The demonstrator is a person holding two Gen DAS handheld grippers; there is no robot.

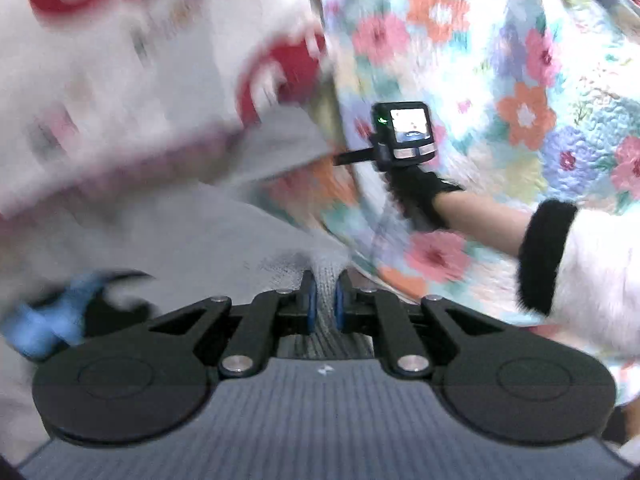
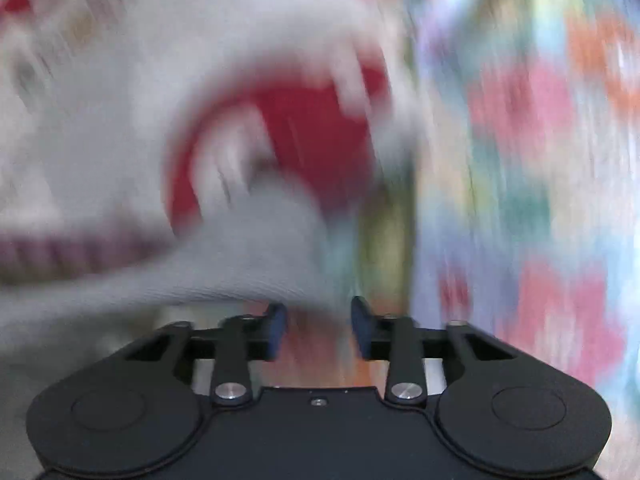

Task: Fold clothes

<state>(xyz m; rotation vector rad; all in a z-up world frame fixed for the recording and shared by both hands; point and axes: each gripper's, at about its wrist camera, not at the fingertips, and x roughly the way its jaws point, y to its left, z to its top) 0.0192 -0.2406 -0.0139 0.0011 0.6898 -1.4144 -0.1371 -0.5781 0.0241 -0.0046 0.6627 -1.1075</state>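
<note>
Left gripper (image 1: 325, 300) jaws clamped on ribbed grey knit (image 1: 320, 268), right gripper (image 2: 319, 330) jaws apart

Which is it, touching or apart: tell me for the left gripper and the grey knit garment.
Touching. The left wrist view shows the left gripper with its blue pads pressed on a fold of the grey knit garment pinched between them.
</note>
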